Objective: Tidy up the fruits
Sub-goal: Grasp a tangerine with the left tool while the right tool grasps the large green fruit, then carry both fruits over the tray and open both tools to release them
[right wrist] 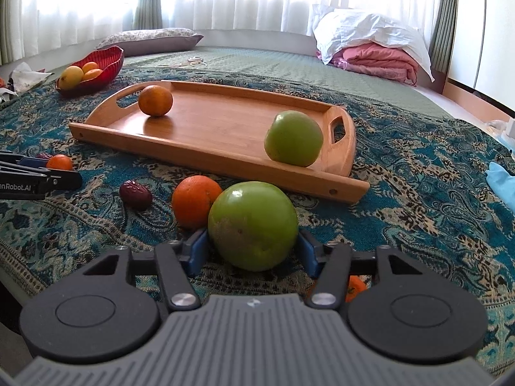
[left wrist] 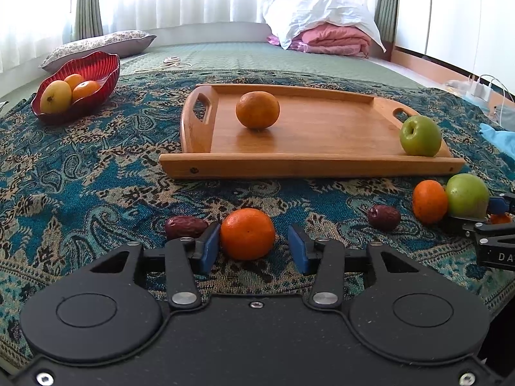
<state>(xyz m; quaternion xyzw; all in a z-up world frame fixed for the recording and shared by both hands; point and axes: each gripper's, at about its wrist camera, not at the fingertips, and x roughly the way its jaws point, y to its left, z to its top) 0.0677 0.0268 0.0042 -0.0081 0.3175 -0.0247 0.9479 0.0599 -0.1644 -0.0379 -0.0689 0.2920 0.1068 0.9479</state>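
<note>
The left gripper [left wrist: 254,244] brackets an orange [left wrist: 248,233] on the patterned cloth [left wrist: 80,177]; one pad touches it, the other stands clear. The right gripper [right wrist: 252,251] pinches a green apple [right wrist: 252,225] between both pads. On the wooden tray [left wrist: 322,167] rest another orange [left wrist: 257,110] and apple [left wrist: 420,135].

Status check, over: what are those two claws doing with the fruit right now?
Left gripper around an orange, right pad not touching. Right gripper closed on green apple. Wooden tray ahead holds an orange and an apple. Nothing blocking.
</note>
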